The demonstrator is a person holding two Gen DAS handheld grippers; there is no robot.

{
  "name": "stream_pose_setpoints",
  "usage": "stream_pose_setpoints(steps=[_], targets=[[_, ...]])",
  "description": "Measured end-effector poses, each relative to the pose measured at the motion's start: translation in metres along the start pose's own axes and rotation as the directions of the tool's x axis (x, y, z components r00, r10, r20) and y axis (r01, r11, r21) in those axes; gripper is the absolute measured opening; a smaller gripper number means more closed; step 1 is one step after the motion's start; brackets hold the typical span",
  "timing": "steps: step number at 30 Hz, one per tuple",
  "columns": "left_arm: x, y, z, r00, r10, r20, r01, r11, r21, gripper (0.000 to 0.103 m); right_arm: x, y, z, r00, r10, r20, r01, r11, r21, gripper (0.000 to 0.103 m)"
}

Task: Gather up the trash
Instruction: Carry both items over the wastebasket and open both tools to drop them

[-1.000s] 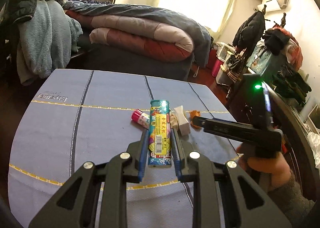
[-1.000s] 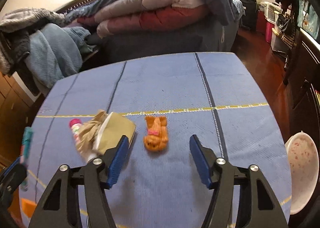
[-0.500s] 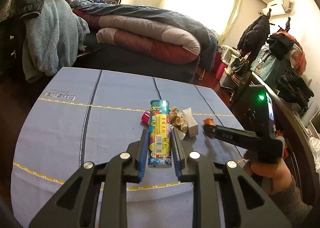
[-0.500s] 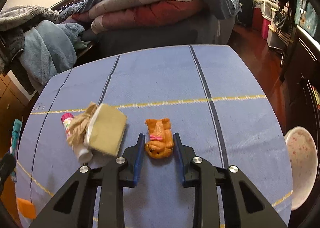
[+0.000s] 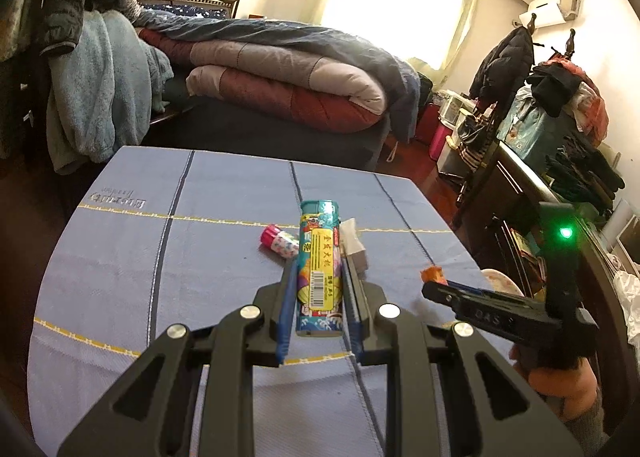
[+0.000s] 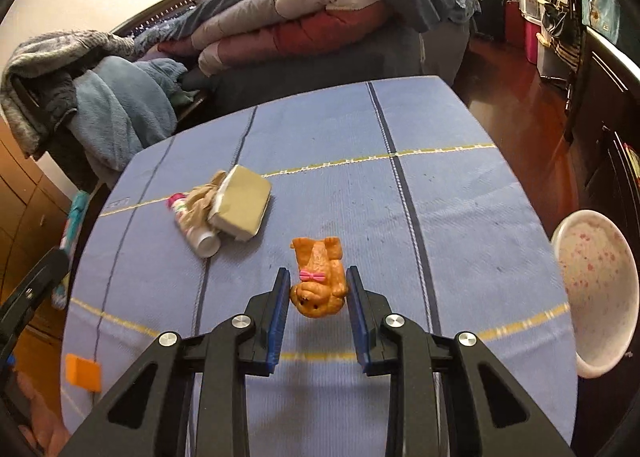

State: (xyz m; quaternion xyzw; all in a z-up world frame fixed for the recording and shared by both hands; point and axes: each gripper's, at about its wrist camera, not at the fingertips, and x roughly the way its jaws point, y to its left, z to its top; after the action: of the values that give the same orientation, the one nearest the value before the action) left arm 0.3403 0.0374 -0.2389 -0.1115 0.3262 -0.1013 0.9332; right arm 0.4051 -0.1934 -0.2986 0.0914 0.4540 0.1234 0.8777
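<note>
Lifted off the table [image 6: 460, 185], orange dog figurine [image 6: 318, 283] sits clamped in right gripper [image 6: 318, 289].

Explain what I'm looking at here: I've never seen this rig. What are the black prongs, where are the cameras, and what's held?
No robot: a person holds a two-finger gripper in each hand, each carrying a forward-looking fisheye camera. The left gripper is clamped on a teal printed lighter. The right gripper is closed around a small orange bear figure with a pink bow. On the blue striped tablecloth lie a white tube with a pink cap, a crumpled brown paper and a tan folded packet. A white speckled bowl sits beyond the table's right edge.
</note>
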Motion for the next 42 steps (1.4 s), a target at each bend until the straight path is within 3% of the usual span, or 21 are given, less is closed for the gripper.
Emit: stream_pose_setpoints(steps=[10, 26, 35, 42], targets=[[-0.031, -0.049, 0.007, 0.998, -0.028, 0.048, 0.025, 0.997, 0.071, 0.023, -0.072, -0.014, -0.019, 0.994, 0.004, 0.107, -0.004, 1.000, -0.004, 0.029], [-0.075, -0.141, 0.012, 0.988, -0.110, 0.110, 0.089, 0.978, 0.187, 0.023, -0.166, -0.043, -0.038, 0.964, 0.016, 0.264, -0.015, 1.000, -0.006, 0.029], [-0.074, -0.198, 0.011, 0.978, -0.184, 0.096, 0.153, 0.952, 0.264, 0.023, -0.200, -0.076, -0.047, 0.944, -0.010, 0.329, -0.004, 0.999, 0.041, 0.029], [-0.056, -0.245, 0.008, 0.964, -0.258, 0.057, 0.227, 0.919, 0.322, 0.023, -0.219, -0.118, -0.053, 0.928, -0.079, 0.363, 0.037, 0.992, 0.121, 0.029]])
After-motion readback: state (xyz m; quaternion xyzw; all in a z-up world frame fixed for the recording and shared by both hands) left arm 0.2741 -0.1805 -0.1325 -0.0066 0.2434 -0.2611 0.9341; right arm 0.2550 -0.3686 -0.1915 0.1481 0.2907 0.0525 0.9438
